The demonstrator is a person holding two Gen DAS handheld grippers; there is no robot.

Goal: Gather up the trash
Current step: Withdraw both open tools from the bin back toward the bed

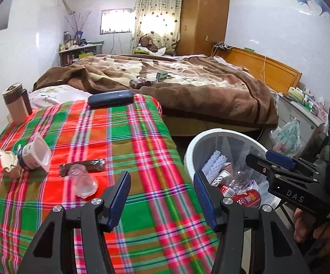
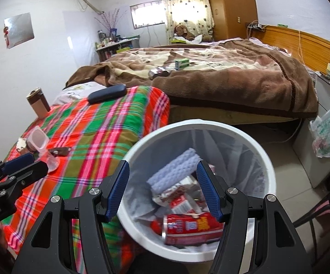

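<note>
My left gripper (image 1: 161, 196) is open and empty above the near edge of the plaid cloth (image 1: 128, 141). On the cloth to its left lie a clear plastic cup (image 1: 83, 181) on its side, a brown wrapper (image 1: 89, 164), a tipped yogurt cup (image 1: 35, 151) and its torn lid (image 1: 7, 161). The white trash bin (image 2: 210, 125) stands beside the plaid surface. It holds a red can (image 2: 192, 228), lilac foam (image 2: 176, 169) and wrappers. My right gripper (image 2: 162, 189) hovers open over the bin with nothing between its fingers; in the left wrist view the right gripper (image 1: 259, 159) shows above the bin.
A brown tumbler (image 1: 16, 104) and a dark glasses case (image 1: 110, 99) sit at the far end of the plaid cloth. Beyond is a bed with a brown blanket (image 1: 199, 86) and a green box (image 1: 161, 75). A plastic bag (image 2: 327, 134) hangs on the cabinet at right.
</note>
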